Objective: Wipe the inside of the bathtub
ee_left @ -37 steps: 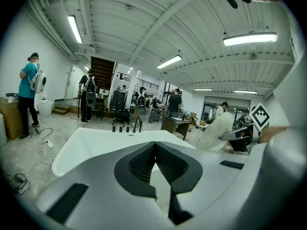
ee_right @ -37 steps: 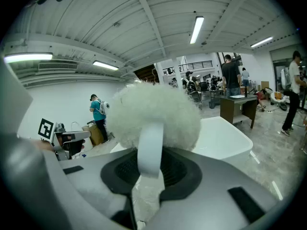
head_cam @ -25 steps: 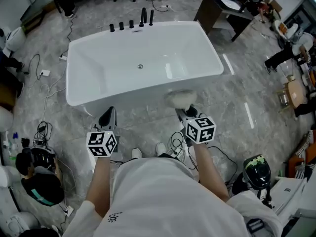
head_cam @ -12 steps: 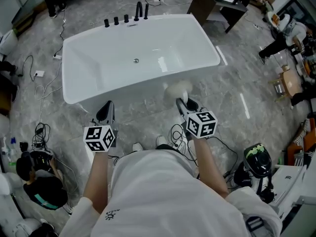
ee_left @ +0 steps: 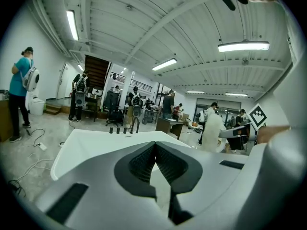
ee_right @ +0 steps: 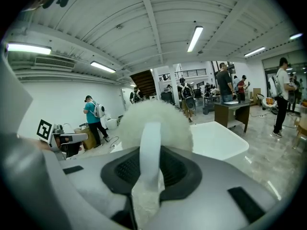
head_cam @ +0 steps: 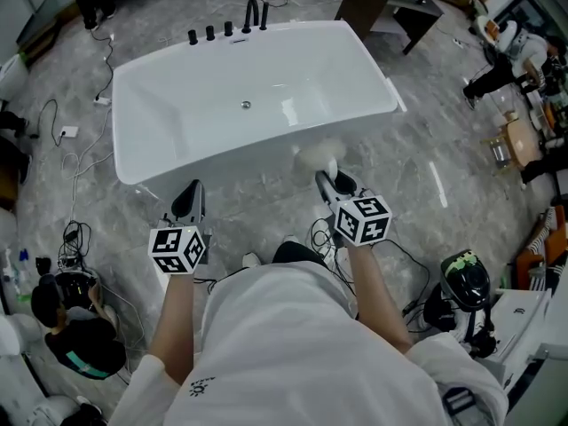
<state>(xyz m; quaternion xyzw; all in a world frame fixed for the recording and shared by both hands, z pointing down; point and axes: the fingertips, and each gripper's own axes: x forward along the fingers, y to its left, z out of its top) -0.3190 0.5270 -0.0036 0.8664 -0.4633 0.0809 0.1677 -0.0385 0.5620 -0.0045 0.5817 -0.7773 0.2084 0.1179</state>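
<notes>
The right gripper (ee_right: 148, 163) was clamped on a white strap (ee_right: 149, 147) running up btwn its jaws. The strap belonged to a white fluffy pad (ee_right: 154, 121) that stood just past the jaw tips and blocked most of that gripper's view ahead. In the head view the right gripper (head_cam: 325, 178) was held low in front of the person, w/ the fluffy pad (head_cam: 317, 155) at its tip. The pad lay against the outside of the bathtub's near wall, just under the rim; contact couldn't be confirmed.

The left gripper (ee_left: 155, 150) had its jaws together at the tips w/ nothing btwn them. From above, the left gripper (head_cam: 191, 194) hung over the floor, near the tub's near wall but apart from it, and well apart from the right one.

The bathtub (head_cam: 200, 140) was white and stood straight ahead of both grippers, w/ a drain (head_cam: 246, 105) in the middle of its floor. Neither gripper nor the pad was inside it. Black taps (head_cam: 229, 28) stood in a row on the far rim. From the left gripper view the bathtub (ee_left: 91, 145) filled the lower mid-frame, w/ the taps (ee_left: 125, 128) at its far end.

Around it: grey marble-look floor, cables (head_cam: 78, 136) to the left, a dark desk (head_cam: 383, 0) beyond the tub's far right corner. A seated person (head_cam: 64, 322) was at lower left, and a person in a teal shirt (ee_left: 20, 92) stood off to the side.
</notes>
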